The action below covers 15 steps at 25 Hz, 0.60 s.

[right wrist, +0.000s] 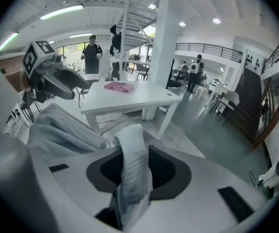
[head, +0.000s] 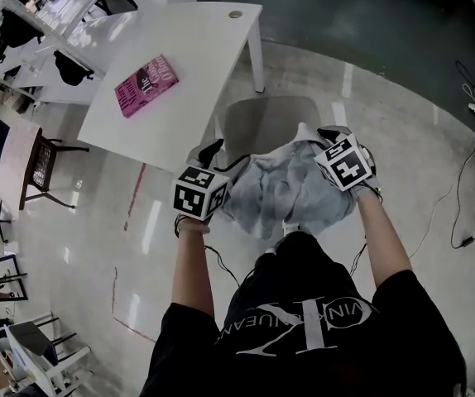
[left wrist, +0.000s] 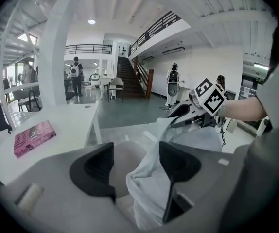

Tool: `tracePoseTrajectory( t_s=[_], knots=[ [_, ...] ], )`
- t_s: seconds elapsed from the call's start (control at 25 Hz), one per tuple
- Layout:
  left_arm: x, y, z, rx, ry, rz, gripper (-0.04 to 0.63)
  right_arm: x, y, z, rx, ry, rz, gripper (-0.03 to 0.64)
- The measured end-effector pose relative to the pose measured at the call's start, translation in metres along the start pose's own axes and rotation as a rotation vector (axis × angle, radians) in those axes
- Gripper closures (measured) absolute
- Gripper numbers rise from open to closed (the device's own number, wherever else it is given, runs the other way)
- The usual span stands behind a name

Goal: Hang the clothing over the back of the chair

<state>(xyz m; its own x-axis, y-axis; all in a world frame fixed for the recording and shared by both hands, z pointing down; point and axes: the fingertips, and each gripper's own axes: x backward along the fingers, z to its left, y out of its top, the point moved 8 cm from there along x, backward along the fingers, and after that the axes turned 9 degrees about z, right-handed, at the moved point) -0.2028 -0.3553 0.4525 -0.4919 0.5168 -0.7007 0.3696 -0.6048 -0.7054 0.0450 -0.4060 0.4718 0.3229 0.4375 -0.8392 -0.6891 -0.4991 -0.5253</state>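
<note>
A pink book (head: 146, 84) lies on the white table (head: 196, 48); a cable (head: 467, 157) trails across the floor (head: 403, 73).

White table (head: 179, 73) with a pink book (head: 145, 84); grey chair (head: 262, 122) under the draped pale garment (head: 283, 190).

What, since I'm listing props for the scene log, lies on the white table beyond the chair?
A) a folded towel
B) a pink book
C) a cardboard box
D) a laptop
B: a pink book lies flat on the white table, near its left edge in the head view, and no laptop, towel or box shows on it.
</note>
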Motion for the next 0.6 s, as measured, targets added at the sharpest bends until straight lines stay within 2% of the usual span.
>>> tracePoseTrajectory(
  t_s=[0.04, 0.32, 0.6],
  knots=[
    [0.002, -0.001, -0.001, 0.001, 0.0, -0.003, 0.296, -0.001, -0.003, 0.002, 0.009, 0.005, 0.026, 0.504],
    [0.008, -0.003, -0.002, 0.004, -0.007, -0.018, 0.296, 0.0, -0.013, 0.011, 0.029, 0.048, 0.132, 0.454],
    [0.015, -0.005, -0.012, 0.001, -0.013, -0.038, 0.296, 0.019, -0.019, 0.014, -0.009, 0.037, 0.099, 0.453]
  ],
)
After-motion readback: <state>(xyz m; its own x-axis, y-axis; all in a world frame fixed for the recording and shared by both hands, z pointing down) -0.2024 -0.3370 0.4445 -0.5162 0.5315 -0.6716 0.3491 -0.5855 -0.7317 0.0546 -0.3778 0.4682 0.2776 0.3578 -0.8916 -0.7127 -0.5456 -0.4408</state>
